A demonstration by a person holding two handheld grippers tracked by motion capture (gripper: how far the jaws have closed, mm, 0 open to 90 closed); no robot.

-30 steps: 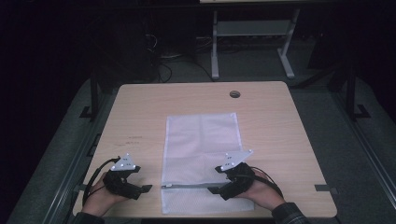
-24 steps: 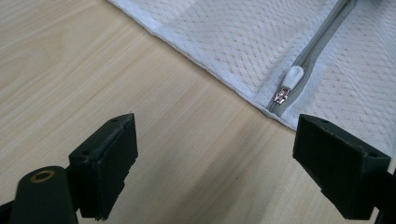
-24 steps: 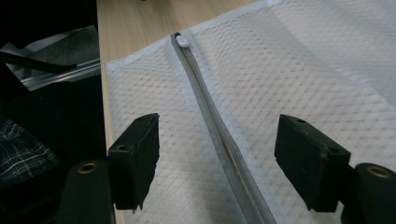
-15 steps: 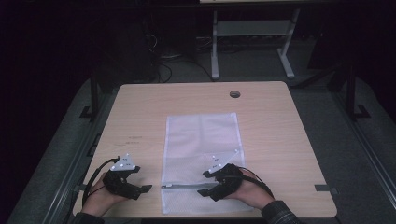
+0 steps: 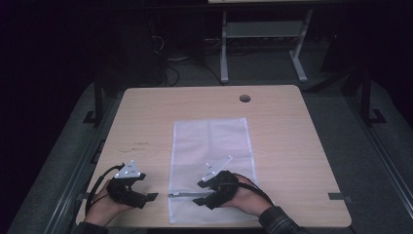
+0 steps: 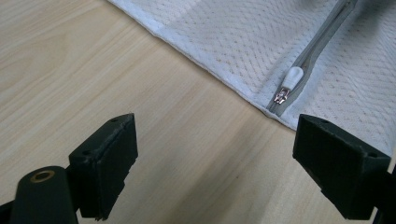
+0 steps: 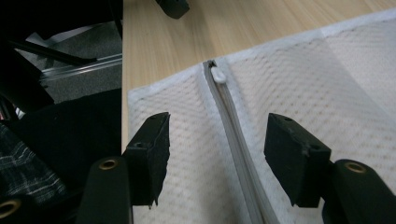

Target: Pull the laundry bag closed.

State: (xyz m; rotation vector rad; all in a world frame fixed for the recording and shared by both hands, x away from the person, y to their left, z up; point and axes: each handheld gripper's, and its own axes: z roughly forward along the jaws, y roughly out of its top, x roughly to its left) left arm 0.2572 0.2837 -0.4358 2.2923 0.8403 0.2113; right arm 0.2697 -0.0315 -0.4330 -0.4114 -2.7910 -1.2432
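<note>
A white mesh bag lies flat on the wooden table, with a grey zipper running along its near end. My right gripper hovers over that zipper and points left. Its jaws straddle the zipper band without touching it and have just been closing; they stand open. The white zipper pull sits ahead of them at the bag's left edge. My left gripper rests just left of the bag, open and holding nothing. In the left gripper view, the pull lies beyond its right jaw.
The table's front edge runs close under both hands. A round cable hole is at the far side of the table. A metal stand is on the dark floor behind the table.
My right gripper has slid left along the zipper toward the bag's left edge, and its jaws have narrowed. The left gripper and the bag have stayed put.
</note>
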